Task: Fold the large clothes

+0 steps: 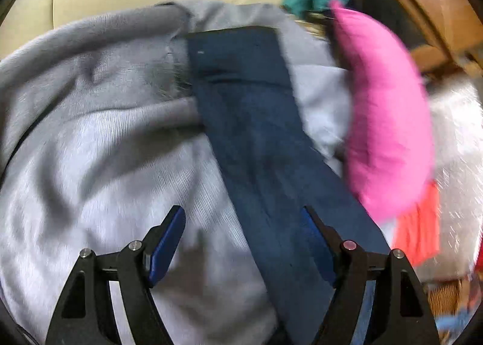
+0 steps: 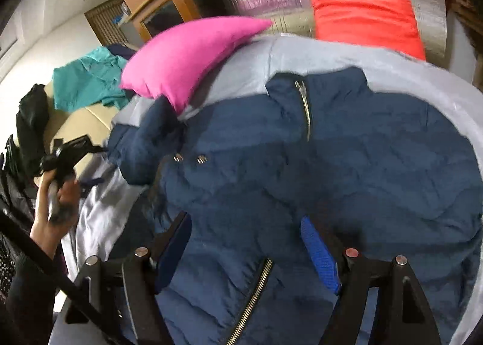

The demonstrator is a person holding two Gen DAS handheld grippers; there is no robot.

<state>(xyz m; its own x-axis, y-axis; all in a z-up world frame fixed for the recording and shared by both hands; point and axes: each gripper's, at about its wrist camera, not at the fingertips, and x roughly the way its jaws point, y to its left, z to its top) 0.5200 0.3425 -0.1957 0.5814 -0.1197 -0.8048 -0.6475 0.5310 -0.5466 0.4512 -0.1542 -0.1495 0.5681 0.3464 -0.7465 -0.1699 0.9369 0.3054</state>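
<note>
A navy puffer jacket [image 2: 347, 169] with metal zippers lies spread on a light grey sheet [image 2: 407, 73]. My right gripper [image 2: 247, 245] hovers open just above the jacket's lower front, near a pocket zipper [image 2: 256, 290]. In the left wrist view a navy sleeve [image 1: 256, 133] runs across the grey sheet [image 1: 90, 148]. My left gripper [image 1: 241, 239] is open and empty, its right finger over the sleeve. The left gripper and the hand holding it also show in the right wrist view [image 2: 65, 160], at the jacket's left side.
A pink pillow [image 2: 187, 55] lies on the sheet behind the jacket, with a red-orange cushion [image 2: 365, 9] beyond. Teal clothing [image 2: 87, 82] and a dark garment [image 2: 30, 121] sit on a cream surface at left. Wooden furniture [image 2: 163, 3] stands behind.
</note>
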